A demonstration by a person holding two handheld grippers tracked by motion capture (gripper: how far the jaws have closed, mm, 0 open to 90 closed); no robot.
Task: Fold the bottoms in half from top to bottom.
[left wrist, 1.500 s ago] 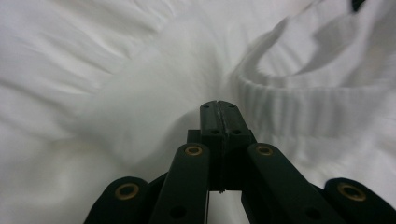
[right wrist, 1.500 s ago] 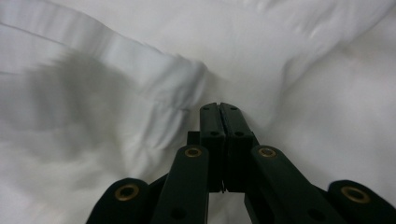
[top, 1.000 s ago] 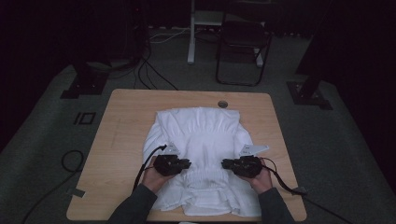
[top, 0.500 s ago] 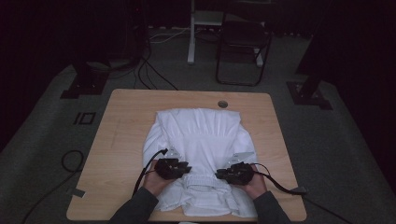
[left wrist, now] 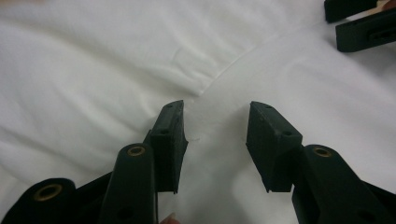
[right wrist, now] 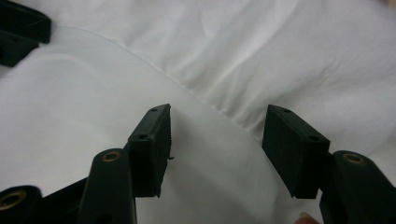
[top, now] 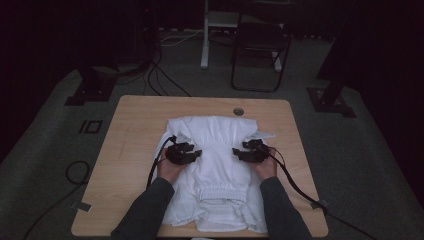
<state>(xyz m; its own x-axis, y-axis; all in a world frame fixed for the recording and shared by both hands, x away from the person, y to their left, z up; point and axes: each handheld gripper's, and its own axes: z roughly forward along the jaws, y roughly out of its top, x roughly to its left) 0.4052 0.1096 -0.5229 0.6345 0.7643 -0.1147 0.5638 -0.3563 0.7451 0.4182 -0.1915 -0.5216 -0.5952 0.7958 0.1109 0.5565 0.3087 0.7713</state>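
A soft, light white garment (top: 215,165) is lying mid-frame on the worktop (top: 135,125). The left gripper (top: 196,154) and right gripper (top: 239,153) are hovering released, jaws just opening, empty, over a folded edge, likely the best hold.

1. Dark grey long sleeves (top: 150,210) cover both forearms.
2. Both grippers, left gripper (top: 192,152) and right gripper (top: 242,151), are black.
3. Brass-coloured rivets (left wrist: 136,150) stud the arms.
4. A black cable (top: 295,182) trails from each.
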